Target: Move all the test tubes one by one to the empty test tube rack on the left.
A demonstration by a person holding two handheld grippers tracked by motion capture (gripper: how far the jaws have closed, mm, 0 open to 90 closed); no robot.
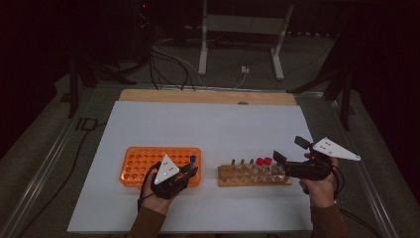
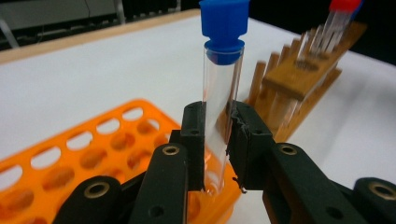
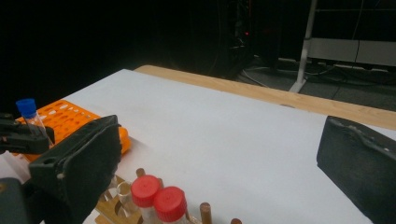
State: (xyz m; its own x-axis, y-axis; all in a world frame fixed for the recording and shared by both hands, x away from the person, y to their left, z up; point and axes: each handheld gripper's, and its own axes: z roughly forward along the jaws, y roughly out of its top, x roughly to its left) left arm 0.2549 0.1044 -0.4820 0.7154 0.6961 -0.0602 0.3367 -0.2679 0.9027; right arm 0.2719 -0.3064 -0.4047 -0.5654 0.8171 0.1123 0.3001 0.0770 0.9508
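Observation:
My left gripper is shut on a clear test tube with a blue cap. It holds the tube upright over the right end of the orange rack, its bottom in or at a hole. My right gripper stands open above the right end of the wooden rack, nothing between its jaws. Two red-capped tubes stand in that wooden rack. The blue-capped tube and orange rack lie farther off in the right gripper view.
The racks sit on a white sheet over a wooden table. Wooden pegs rise from the wooden rack's left part. Cables and a metal stand lie on the floor beyond the table's far edge.

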